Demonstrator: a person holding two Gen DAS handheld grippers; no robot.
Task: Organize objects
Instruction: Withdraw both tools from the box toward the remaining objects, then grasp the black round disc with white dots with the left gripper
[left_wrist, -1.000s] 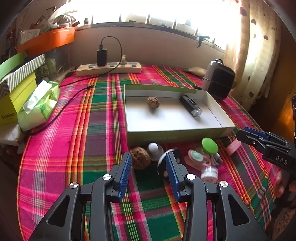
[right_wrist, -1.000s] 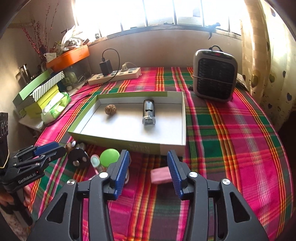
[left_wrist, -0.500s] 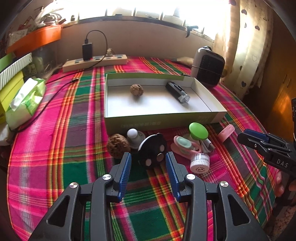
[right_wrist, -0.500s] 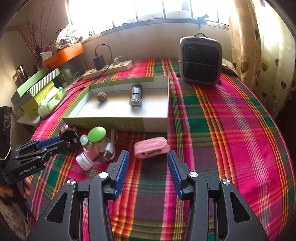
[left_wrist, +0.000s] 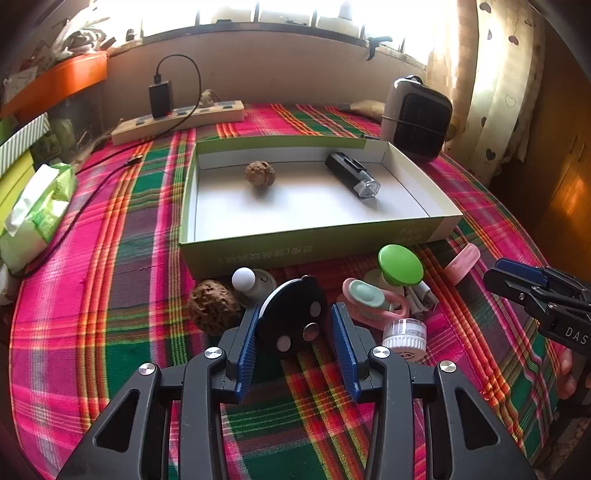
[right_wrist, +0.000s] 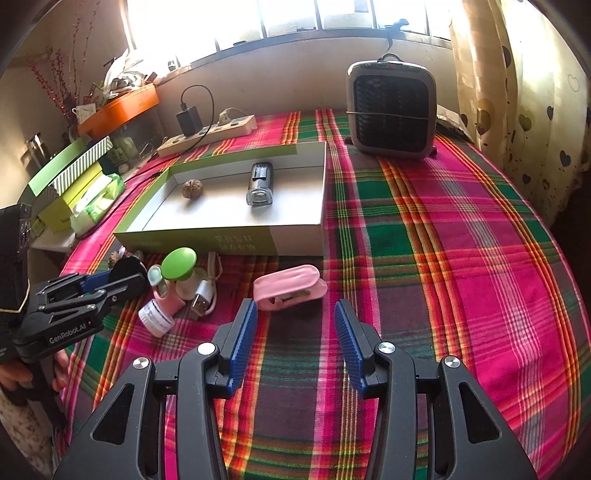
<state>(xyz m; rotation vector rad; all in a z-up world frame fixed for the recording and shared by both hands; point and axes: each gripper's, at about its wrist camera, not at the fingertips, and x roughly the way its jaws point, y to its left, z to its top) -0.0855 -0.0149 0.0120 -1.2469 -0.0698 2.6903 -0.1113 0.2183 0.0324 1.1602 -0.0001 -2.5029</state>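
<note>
A black disc with silver studs (left_wrist: 291, 317) lies on the plaid cloth between the fingers of my left gripper (left_wrist: 293, 325), whose jaws stand open around it. My right gripper (right_wrist: 291, 321) is open too, and a pink clip (right_wrist: 288, 288) lies just beyond its tips. Both grippers show in each other's views, the left gripper (right_wrist: 110, 280) and the right gripper (left_wrist: 517, 280). The shallow green-and-white box (left_wrist: 314, 236) holds a walnut (left_wrist: 260, 173) and a black torch (left_wrist: 351, 173).
Along the box front lie a brown ball (left_wrist: 214, 306), white knob (left_wrist: 245, 278), green cap (left_wrist: 400, 264), pink-teal case (left_wrist: 369, 299), small white jar (left_wrist: 404, 334) and USB cable (right_wrist: 203, 295). A heater (right_wrist: 391, 110), power strip (left_wrist: 177, 120) and tissue pack (left_wrist: 37, 210) ring the table.
My left gripper has moved forward and down, so the black disc now sits between its fingers. In the right view the pink clip has shifted from between the tips to just ahead of them.
</note>
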